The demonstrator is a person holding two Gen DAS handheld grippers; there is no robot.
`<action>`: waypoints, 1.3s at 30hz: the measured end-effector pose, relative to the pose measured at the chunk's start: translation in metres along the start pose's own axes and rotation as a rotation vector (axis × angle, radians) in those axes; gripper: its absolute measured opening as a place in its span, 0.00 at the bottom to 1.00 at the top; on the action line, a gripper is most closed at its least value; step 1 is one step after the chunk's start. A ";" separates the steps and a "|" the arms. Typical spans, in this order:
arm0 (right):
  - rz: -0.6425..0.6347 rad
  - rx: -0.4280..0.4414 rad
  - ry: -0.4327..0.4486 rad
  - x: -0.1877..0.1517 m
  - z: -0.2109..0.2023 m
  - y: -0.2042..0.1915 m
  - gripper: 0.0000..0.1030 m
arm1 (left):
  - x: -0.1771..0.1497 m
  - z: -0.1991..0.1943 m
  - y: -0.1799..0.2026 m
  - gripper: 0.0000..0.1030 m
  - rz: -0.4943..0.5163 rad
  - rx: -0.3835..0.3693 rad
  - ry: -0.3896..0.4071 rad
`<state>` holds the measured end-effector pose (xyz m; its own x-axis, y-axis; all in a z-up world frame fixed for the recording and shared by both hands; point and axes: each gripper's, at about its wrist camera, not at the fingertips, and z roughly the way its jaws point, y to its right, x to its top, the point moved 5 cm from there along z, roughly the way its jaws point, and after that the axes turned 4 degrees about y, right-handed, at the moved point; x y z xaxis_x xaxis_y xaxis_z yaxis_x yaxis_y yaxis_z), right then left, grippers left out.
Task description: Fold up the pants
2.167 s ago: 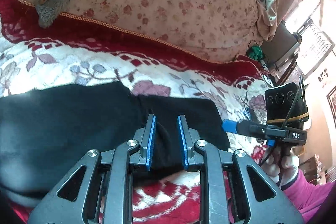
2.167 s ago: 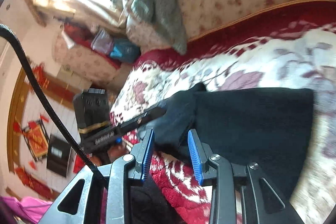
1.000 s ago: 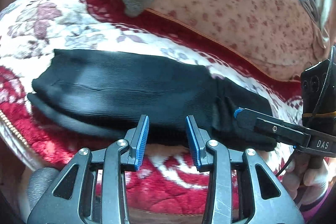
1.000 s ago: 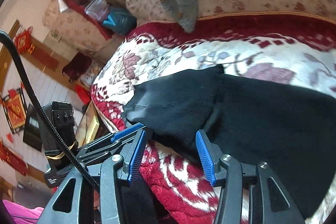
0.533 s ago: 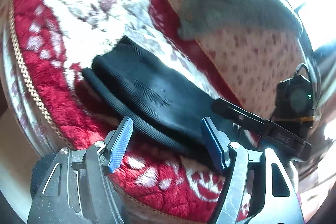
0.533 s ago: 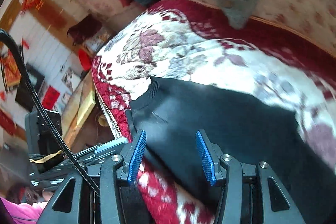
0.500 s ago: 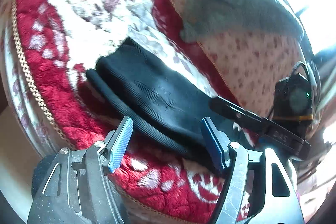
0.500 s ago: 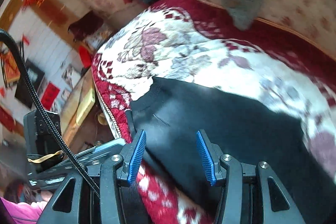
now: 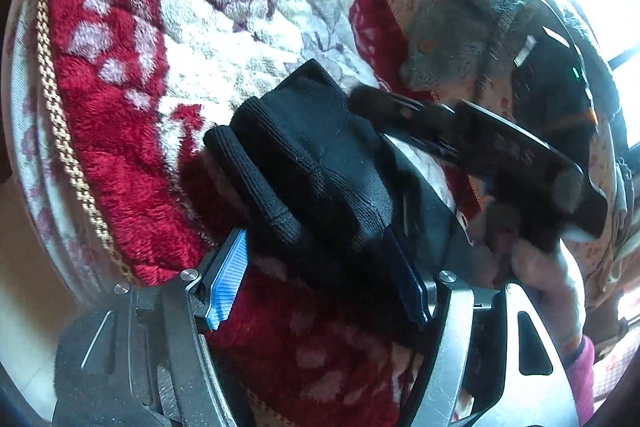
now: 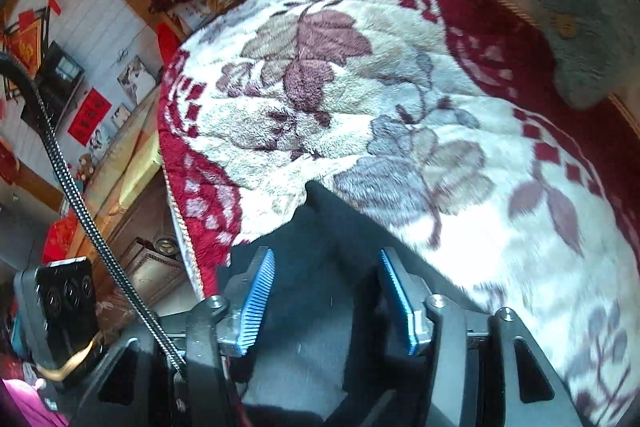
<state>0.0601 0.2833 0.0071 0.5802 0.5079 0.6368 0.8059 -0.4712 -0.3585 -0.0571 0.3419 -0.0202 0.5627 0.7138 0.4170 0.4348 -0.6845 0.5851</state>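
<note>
pants (image 9: 320, 163) bunched at blanket (image 9: 120, 131) edge; left gripper (image 9: 320, 275) wide, straddling waistband to grab; right gripper (image 10: 324, 291) also unclamped over fabric

Black ribbed pants (image 9: 320, 163), red and cream floral plush blanket (image 10: 400, 115) with mauve and grey leaves and gold braid trim, grey fuzzy garment (image 9: 460, 27), blue-padded left gripper (image 9: 316, 283) and right gripper (image 10: 326, 303), pink sleeve (image 9: 582, 375).
</note>
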 end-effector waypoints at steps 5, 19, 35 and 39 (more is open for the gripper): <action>-0.081 -0.034 -0.054 0.017 0.035 -0.004 0.54 | 0.002 0.008 -0.003 0.66 -0.021 0.012 0.013; -0.208 -0.024 -0.052 0.028 0.042 -0.020 0.11 | 0.012 -0.003 -0.002 0.17 0.017 -0.011 0.082; -0.045 0.075 0.346 0.003 -0.176 -0.017 0.10 | -0.034 -0.075 0.152 0.15 0.375 -0.243 0.178; 0.044 0.080 0.448 -0.034 -0.237 0.011 0.10 | -0.074 -0.072 0.205 0.15 0.506 -0.299 0.144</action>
<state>0.0211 0.0901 0.1438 0.5201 0.1186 0.8458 0.7986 -0.4188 -0.4323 -0.0605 0.1591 0.1194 0.5377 0.3373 0.7727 -0.0905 -0.8881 0.4506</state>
